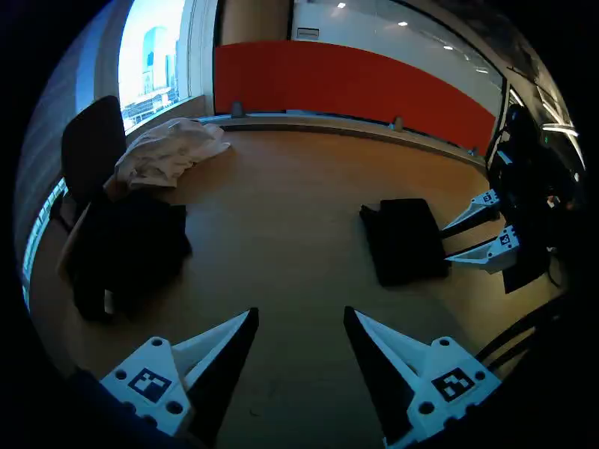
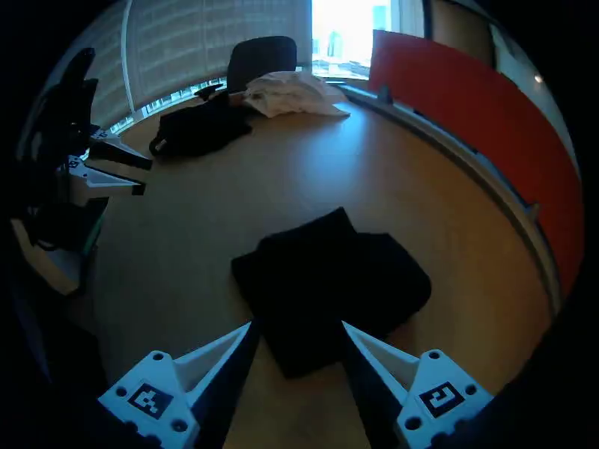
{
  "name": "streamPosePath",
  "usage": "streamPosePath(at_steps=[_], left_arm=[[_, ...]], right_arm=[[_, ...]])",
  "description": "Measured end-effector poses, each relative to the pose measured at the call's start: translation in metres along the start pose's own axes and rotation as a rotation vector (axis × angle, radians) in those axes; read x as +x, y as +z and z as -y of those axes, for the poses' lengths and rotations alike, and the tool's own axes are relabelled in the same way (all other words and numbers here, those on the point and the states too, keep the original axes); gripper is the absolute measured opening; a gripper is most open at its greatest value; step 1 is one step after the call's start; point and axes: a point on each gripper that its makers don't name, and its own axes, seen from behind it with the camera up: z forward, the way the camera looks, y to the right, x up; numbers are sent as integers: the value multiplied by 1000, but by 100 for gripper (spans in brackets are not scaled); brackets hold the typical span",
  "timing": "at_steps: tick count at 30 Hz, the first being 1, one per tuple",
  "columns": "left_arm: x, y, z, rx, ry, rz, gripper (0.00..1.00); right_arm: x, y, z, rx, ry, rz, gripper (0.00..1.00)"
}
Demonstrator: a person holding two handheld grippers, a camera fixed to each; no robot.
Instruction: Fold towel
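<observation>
Towel (image 2: 329,292) dark, soft, folded rectangle; table (image 2: 299,172) smooth wood.

Grippers: two, each with two fingers. The left gripper (image 1: 299,310) sits at lower centre of the left gripper view. The right gripper (image 2: 299,323) sits at lower centre of the right gripper view.

Items on the single table (image 1: 299,194):
- one folded black towel (image 2: 329,288), frame centre
- one white cloth heap (image 1: 168,152), upper left
- one dark bundle (image 1: 127,251), left

Surroundings: one office chair (image 1: 91,146) and one red panel (image 1: 352,82).
</observation>
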Motion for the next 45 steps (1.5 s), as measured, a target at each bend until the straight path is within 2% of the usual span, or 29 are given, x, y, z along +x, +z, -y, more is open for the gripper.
streamPosePath(at_steps=[14, 24, 27, 34, 45], left_arm=[[-1, 1, -1, -1, 2, 2, 84], [-3, 2, -2, -3, 2, 5, 84], [-3, 2, -3, -4, 2, 5, 84], [-3, 2, -2, -2, 0, 6, 84], [-3, 3, -2, -3, 0, 9, 84]], right_arm=[[-44, -1, 9, -14, 39, 73, 74], [-53, 0, 8, -24, 66, 89, 73], [-55, 1, 7, -26, 73, 95, 67], [-55, 4, 6, -41, 91, 96, 45], [-55, 5, 5, -47, 94, 94, 26]])
